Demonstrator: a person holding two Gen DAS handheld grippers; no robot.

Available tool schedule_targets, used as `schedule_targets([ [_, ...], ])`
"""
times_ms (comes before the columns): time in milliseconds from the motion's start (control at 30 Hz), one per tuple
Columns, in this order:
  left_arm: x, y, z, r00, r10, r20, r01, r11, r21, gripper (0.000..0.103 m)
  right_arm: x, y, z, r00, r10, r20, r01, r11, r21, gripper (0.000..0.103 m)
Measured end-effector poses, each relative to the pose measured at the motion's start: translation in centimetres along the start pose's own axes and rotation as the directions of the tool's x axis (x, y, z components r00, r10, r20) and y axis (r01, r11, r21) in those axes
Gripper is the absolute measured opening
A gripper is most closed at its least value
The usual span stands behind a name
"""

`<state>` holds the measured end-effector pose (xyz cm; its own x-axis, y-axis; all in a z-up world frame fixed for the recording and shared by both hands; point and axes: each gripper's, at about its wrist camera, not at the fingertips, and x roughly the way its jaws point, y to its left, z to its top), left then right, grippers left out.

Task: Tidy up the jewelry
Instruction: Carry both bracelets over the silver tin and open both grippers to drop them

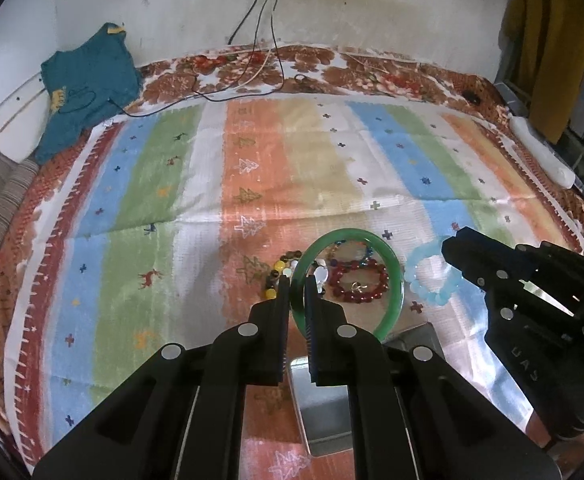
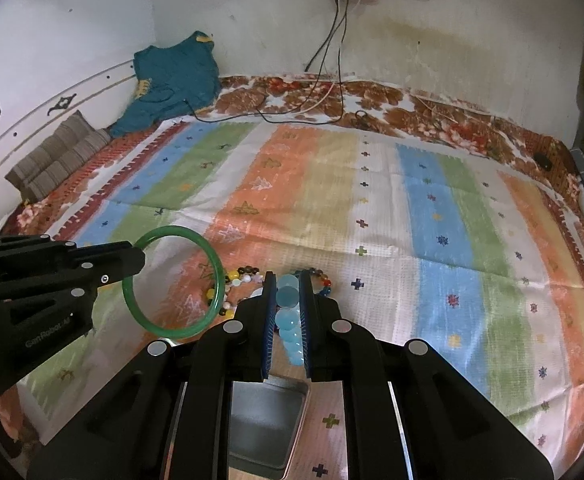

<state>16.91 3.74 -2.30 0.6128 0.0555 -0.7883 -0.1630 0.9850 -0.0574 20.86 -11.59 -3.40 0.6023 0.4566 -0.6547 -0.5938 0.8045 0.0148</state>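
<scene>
We see only part of the metal tin (image 1: pixel 324 412) near the striped cloth's (image 1: pixel 211 184) front edge; the left gripper's (image 1: pixel 298 300) fingers hide its sides. In the right wrist view the right gripper (image 2: pixel 287 312) covers most of the light blue bead bracelet (image 2: pixel 285 300) and part of the multicoloured bracelet (image 2: pixel 324 280). The small charm inside the red bead bracelet (image 1: pixel 358 284) is too small to identify.

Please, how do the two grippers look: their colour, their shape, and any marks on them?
Both the left gripper and the right gripper are matte black, with angular cut-out frames, round silver studs and blue ribbed pads. Pale lettering marks each body's side. No cables show.
</scene>
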Motion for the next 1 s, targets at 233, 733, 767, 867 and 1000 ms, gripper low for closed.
schedule_targets([
  [233,-0.8,-0.6,-0.8,1.0,0.019,0.012,-0.02,0.999,0.029,0.007,-1.7,0.5,-0.5,0.999,0.023,0.027,-0.023,1.0,0.001,0.012],
  [733,-2.8,-0.6,-3.1,0.999,0.031,0.021,-0.032,0.999,0.017,0.007,-4.0,1.1,-2.6,0.999,0.036,0.03,-0.036,0.999,0.011,0.012],
  [767,-3.0,-0.6,-3.2,0.999,0.031,0.022,-0.031,0.999,0.016,0.007,-4.1,1.2,-2.8,0.999,0.036,0.027,-0.036,0.999,0.011,0.012],
  [867,-3.4,-0.7,-3.7,0.999,0.031,0.025,-0.032,0.999,0.012,0.007,-4.5,1.3,-3.2,0.999,0.039,0.024,-0.039,0.999,0.011,0.012],
  [1000,-3.9,-0.8,-4.3,0.999,0.027,0.027,-0.027,1.0,0.007,0.008,-4.9,1.5,-3.7,0.999,0.046,0.021,-0.046,0.999,0.011,0.012],
])
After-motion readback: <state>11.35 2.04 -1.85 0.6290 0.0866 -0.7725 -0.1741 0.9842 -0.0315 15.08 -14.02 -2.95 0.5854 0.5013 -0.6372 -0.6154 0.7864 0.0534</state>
